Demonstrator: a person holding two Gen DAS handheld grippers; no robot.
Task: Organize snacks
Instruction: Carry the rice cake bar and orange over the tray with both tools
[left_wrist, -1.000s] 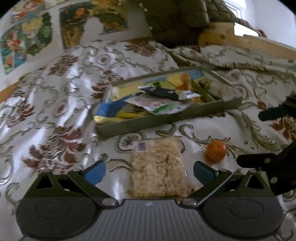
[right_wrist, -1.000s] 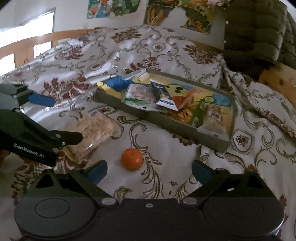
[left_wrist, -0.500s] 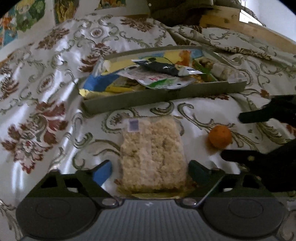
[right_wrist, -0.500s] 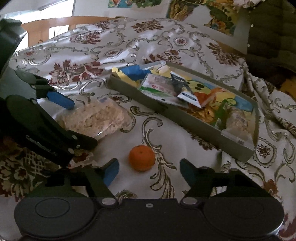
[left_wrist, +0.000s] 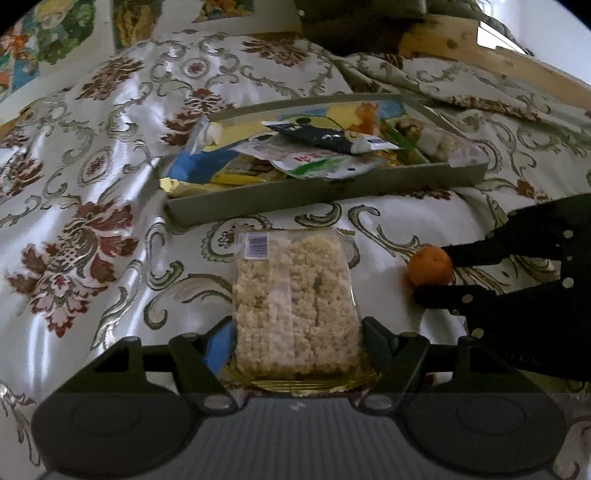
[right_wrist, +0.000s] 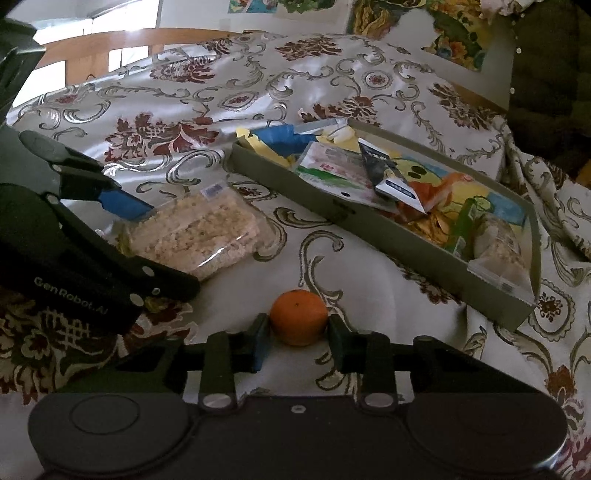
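A clear pack of puffed rice cake (left_wrist: 295, 306) lies on the floral cloth, also in the right wrist view (right_wrist: 195, 232). My left gripper (left_wrist: 295, 339) has closed on its near end, fingers touching both sides. A small orange (right_wrist: 298, 316) lies to its right, also in the left wrist view (left_wrist: 429, 266). My right gripper (right_wrist: 298, 334) has closed on the orange, fingers against both sides. Both rest on the cloth. A grey shallow box (left_wrist: 332, 192) behind holds several snack packets, seen also in the right wrist view (right_wrist: 406, 258).
The floral satin cloth (left_wrist: 92, 229) covers the whole surface and bunches into folds at the far right (right_wrist: 546, 192). A wooden rail (left_wrist: 498, 62) and dark cushions run along the back. Picture prints (left_wrist: 44, 40) lie at the far left.
Both grippers moved forward and down and closed: the left onto the rice cake pack, the right onto the orange. The objects themselves have not shifted.
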